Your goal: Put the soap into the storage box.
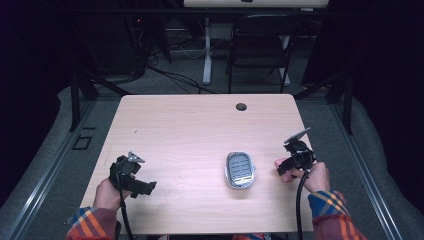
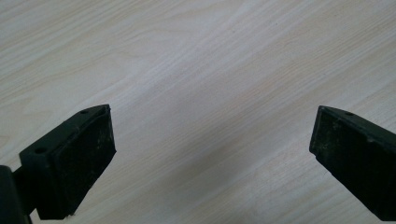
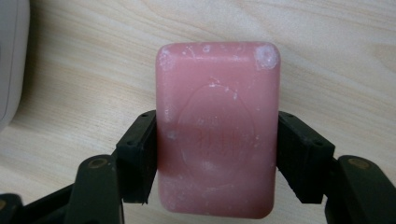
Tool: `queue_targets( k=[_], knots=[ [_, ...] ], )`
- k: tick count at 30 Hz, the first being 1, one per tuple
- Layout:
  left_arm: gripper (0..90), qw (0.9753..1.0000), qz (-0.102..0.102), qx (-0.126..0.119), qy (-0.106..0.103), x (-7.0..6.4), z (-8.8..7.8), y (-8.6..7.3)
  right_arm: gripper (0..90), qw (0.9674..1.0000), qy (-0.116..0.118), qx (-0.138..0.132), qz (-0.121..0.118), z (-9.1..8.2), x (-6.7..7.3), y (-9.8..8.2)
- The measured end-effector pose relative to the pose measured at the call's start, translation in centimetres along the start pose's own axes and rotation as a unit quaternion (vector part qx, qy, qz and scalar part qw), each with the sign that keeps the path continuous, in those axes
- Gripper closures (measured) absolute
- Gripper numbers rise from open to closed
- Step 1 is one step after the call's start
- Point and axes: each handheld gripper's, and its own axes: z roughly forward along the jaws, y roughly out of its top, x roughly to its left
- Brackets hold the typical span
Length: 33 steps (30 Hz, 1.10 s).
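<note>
A pink bar of soap (image 3: 217, 126) sits clamped between the two black jaws of my right gripper (image 3: 217, 154), which press on its long sides. From above, that gripper (image 1: 284, 165) is at the table's right side, with the pink soap (image 1: 278, 163) just showing at its tip. To its left a grey soap dish (image 1: 240, 169) with a slotted insert lies on the wood; its pale edge (image 3: 9, 60) appears at the far left of the right gripper view. My left gripper (image 1: 145, 187) rests near the front left, open over bare wood (image 2: 210, 93).
The light wooden table (image 1: 200, 125) has a small round cable hole (image 1: 241, 106) near its far edge. Beyond it stand a black folding chair (image 1: 257, 45) and a white desk leg (image 1: 207, 50) on a grey floor with cables. Dark stands flank the table.
</note>
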Motion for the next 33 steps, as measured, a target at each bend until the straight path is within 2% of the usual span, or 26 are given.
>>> queue_targets(
  k=[4,14,15,20,21,23,24,26,32,33],
  knots=[
    [0.2,1.0000,0.001,0.001,0.000,0.0,0.0,0.0,36.4,0.9998,0.002,0.011,-0.017,-0.3,0.2,0.1],
    [0.1,1.0000,-0.002,0.001,0.002,0.1,0.0,0.0,36.4,0.9995,-0.002,-0.001,-0.033,-1.3,0.6,0.2],
    [0.1,1.0000,-0.002,0.000,0.002,0.1,0.0,0.0,36.4,0.9996,-0.002,-0.012,-0.026,-1.2,0.8,0.1],
    [0.1,1.0000,-0.005,0.003,0.004,0.2,0.0,-0.3,36.5,0.9992,-0.004,-0.008,-0.038,-1.7,1.0,0.3],
    [0.1,1.0000,-0.005,0.003,0.005,0.2,0.0,-0.3,36.5,0.9988,-0.008,0.001,-0.048,-1.8,0.9,0.4],
    [0.1,1.0000,-0.004,0.000,0.007,0.1,-0.1,-0.2,36.5,0.9986,-0.013,0.004,-0.051,-2.0,1.0,0.5],
    [0.1,1.0000,-0.003,0.000,0.006,0.2,-0.1,-0.2,36.5,0.9990,-0.011,-0.002,-0.043,-1.9,1.2,0.5],
    [0.1,1.0000,-0.004,-0.001,0.007,0.1,-0.1,-0.2,36.5,0.9983,-0.012,0.009,-0.057,-2.5,1.3,0.8],
    [0.1,1.0000,-0.004,-0.001,0.007,0.2,-0.1,-0.2,36.5,0.9980,-0.010,0.001,-0.063,-3.9,1.7,1.1],
    [0.1,1.0000,-0.003,-0.001,0.006,0.2,-0.1,-0.2,36.5,0.9983,-0.010,-0.009,-0.057,-4.0,1.9,1.1]
  ],
)
